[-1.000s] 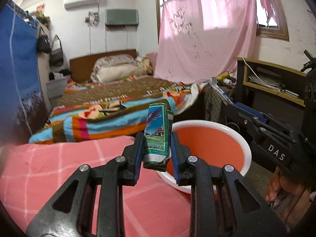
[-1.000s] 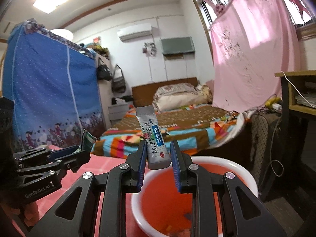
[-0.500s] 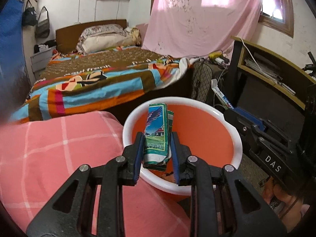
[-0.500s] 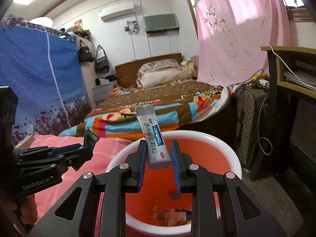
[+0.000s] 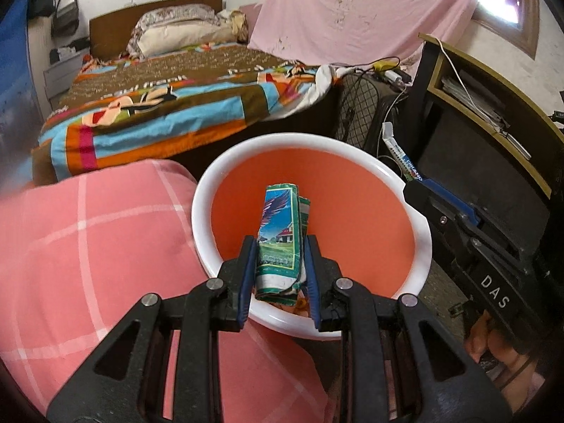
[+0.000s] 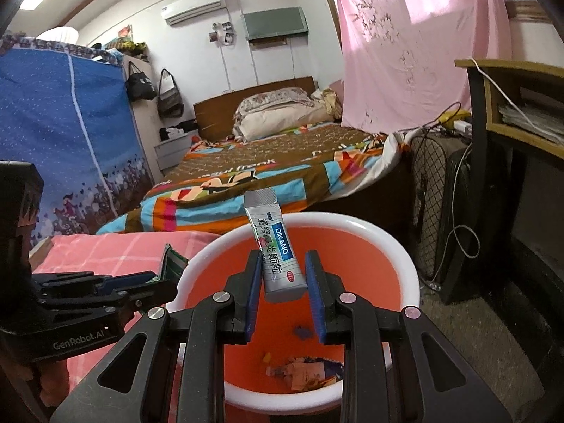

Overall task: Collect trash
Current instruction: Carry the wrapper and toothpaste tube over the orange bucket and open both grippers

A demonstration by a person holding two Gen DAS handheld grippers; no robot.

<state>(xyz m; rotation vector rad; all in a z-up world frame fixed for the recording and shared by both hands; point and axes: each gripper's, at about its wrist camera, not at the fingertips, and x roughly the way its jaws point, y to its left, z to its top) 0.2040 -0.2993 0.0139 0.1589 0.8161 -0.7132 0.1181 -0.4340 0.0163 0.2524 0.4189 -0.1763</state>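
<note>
Both grippers tilt down over the orange basin [image 5: 310, 148] at frame centre. The left gripper [image 5: 280, 268] is clamped on a crumpled green-and-blue printed carton [image 5: 280, 236], upright between its pads above the basin's near rim. The right gripper [image 6: 283, 282] stands narrow, a silver DIKANG sachet [image 6: 276, 246] leaning between its jaws; whether both pads press it I cannot tell. Scraps [image 6: 306, 373] lie on the basin's bottom, lower centre.

Pink checked bedding [image 5: 88, 246], orange basin [image 6: 356, 257] just beside, wrappers [image 6: 306, 373] inside basin
</note>
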